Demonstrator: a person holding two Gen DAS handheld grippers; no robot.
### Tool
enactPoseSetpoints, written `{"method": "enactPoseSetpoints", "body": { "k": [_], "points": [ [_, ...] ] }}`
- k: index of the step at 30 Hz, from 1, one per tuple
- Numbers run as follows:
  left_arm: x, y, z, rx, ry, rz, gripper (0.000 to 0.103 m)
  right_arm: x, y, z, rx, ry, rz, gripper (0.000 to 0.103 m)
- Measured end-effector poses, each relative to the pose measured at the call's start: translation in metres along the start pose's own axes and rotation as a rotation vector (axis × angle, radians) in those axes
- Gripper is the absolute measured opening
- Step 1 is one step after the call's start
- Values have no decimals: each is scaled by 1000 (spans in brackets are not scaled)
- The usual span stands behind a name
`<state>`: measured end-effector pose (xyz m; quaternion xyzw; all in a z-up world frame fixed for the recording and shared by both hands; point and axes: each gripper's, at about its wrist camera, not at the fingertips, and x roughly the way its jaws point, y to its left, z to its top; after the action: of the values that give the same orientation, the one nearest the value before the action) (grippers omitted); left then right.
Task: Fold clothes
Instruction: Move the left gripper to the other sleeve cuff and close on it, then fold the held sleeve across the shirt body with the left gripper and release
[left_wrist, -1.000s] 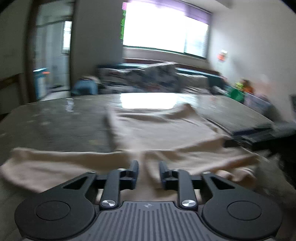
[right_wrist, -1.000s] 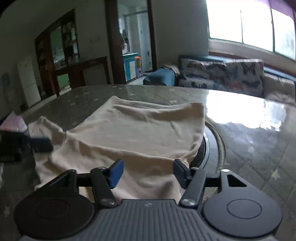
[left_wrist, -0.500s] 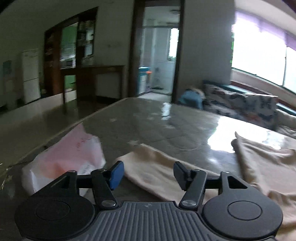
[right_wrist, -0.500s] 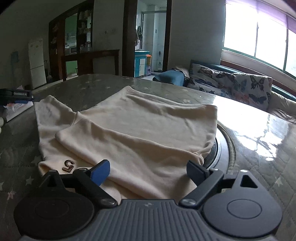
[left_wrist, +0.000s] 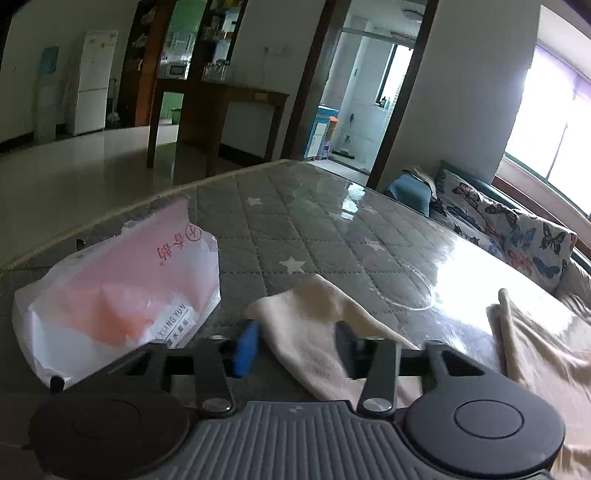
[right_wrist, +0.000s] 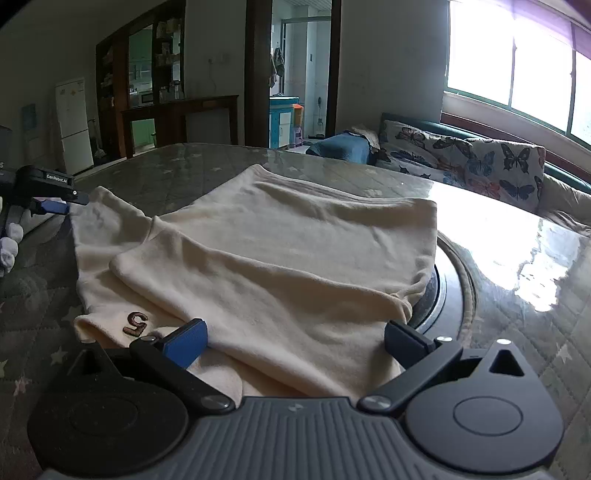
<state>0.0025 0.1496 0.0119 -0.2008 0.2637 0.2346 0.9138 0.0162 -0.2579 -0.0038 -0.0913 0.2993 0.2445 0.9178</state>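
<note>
1. The cream shirt (right_wrist: 280, 258) is soft, matte knit, folded into a rough rectangle with shallow creases; it lies flat on the bench (right_wrist: 517, 258), whose top is glossy glass over grey quilted cloth with white stars.
2. A small brown curled emblem (right_wrist: 136, 322) sits on the shirt's near left edge.
3. One sleeve (left_wrist: 314, 332) stretches out to the left, tapering to a rounded cuff.
4. The left tongs (left_wrist: 295, 345) have just been closing; the sleeve lies between the blue pads, but motion blur hides whether they press it.
5. The right tongs (right_wrist: 295, 341) have just been opening; their jaws stand wide over the shirt's near hem, gripping nothing.
6. A crinkled white plastic bag (left_wrist: 118, 295) with pink contents lies beside the sleeve's cuff.
</note>
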Motion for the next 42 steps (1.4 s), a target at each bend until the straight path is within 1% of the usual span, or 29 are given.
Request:
{"method": "enactPoseSetpoints", "body": {
  "k": [1,2,3,6,9,11,14,18,22,25,27,29,32,34,35,38,42],
  "points": [
    [1,1,1,-6,1,7,24,0,0,0,1,1,0,103],
    [0,4,2,-14,3,12,19,0,0,0,1,1,0,103],
    [-1,6,2,-22,5,15,10,0,0,0,2,2,0,103],
    [-3,11,4,-58,8,-13,4,0,-1,-1,4,3,0,103],
    [-20,7,7,-50,-36,-75,4,0,-1,-1,6,3,1,103],
    [-36,-1,9,-37,-54,-140,4,-1,-1,-1,5,-2,-1,103],
    [-65,-20,9,3,-77,-251,4,-4,-1,-1,7,-17,-9,103],
    [-101,-58,3,63,-75,-421,4,-11,-3,0,30,-42,-5,103],
    [-129,-99,-9,114,-48,-593,4,-18,-5,2,42,-68,-5,103],
    [-138,-127,-20,148,-21,-698,4,-22,-6,4,53,-81,-2,103],
    [-139,-142,-30,155,18,-767,4,-22,-7,4,55,-82,-6,103],
    [-140,-159,-41,188,67,-838,4,-20,-8,3,59,-72,-9,103],
    [-136,-179,-56,272,121,-866,5,-17,-8,0,61,-47,-14,103],
    [-134,-179,-61,305,155,-876,6,-16,-9,-2,60,-36,-15,103],
    [-134,-175,-61,311,156,-875,6,-17,-9,-4,61,-33,-15,103],
    [-134,-163,-56,333,97,-823,7,-16,-10,-6,65,-22,-10,103],
    [-128,-136,-46,419,-16,-689,13,-12,-10,-8,66,4,-6,103]
  ]
}}
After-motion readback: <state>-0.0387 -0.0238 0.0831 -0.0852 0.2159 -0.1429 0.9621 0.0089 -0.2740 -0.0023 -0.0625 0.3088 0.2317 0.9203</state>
